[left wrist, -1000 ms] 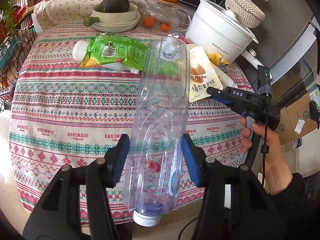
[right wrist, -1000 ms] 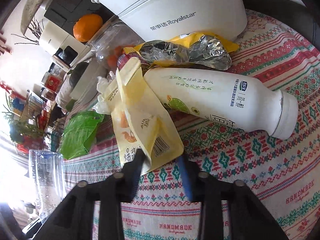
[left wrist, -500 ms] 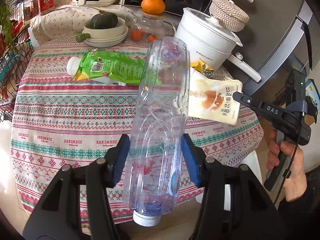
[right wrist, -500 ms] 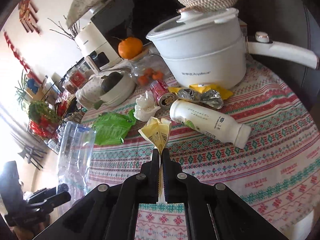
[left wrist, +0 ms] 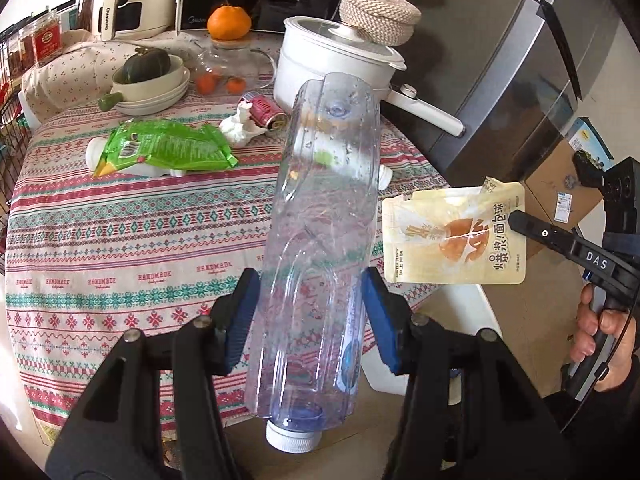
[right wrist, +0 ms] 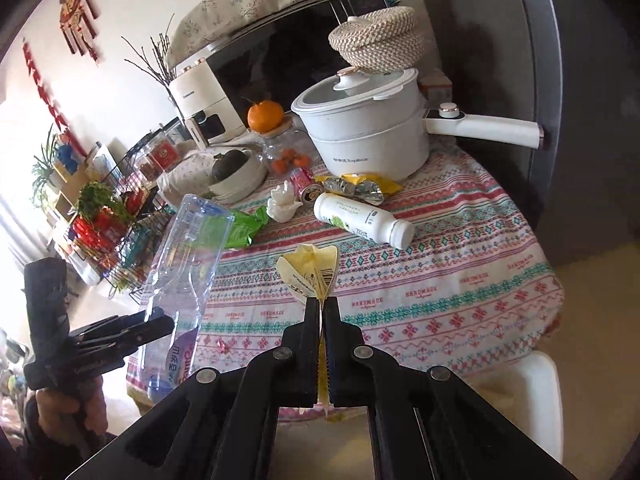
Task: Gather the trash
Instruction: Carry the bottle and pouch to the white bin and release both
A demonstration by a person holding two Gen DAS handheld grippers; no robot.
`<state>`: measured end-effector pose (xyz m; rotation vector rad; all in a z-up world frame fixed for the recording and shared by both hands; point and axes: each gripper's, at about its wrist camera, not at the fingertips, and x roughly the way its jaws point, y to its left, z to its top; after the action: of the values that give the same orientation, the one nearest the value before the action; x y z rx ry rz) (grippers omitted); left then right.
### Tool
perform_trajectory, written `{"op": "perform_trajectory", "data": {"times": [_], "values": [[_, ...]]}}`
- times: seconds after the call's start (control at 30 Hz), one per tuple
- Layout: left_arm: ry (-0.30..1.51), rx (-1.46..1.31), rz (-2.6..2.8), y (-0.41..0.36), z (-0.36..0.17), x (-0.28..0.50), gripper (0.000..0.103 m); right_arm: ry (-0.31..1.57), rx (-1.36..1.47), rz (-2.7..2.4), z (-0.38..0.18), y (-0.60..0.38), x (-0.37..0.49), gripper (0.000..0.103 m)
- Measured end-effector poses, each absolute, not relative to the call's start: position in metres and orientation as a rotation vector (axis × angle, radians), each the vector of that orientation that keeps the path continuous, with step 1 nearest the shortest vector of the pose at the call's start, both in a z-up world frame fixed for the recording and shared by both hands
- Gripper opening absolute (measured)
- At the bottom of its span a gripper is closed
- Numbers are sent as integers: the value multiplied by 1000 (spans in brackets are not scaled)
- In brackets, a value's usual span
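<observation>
Our left gripper clamps the bottle lengthwise, cap toward us, while our right gripper pinches a wrapper above the table.

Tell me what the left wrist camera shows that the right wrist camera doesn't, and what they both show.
Only the left wrist view shows the printed front of the yellow snack pouch, the cardboard box on the floor, and the clear bottle's white cap.

Only the right wrist view shows the crumpled foil wrapper, the whole white drink bottle, and the red wall hangings.

Both show the clear plastic bottle in the left gripper, the pouch pinched in the right gripper, the green wrapper, the red can, the white pot and the tablecloth.
</observation>
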<state>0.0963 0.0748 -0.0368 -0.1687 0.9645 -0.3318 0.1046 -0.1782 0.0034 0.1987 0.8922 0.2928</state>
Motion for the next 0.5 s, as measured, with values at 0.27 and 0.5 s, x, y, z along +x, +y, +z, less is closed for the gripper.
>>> {"op": "perform_trajectory", "data": {"times": [0.27, 0.5], "values": [[1028, -60, -471, 32, -48, 76, 55, 866, 108, 236, 26, -225, 46, 3], [1074, 58, -571, -18, -60, 60, 55, 923, 82, 128, 11, -279, 18, 3]]}}
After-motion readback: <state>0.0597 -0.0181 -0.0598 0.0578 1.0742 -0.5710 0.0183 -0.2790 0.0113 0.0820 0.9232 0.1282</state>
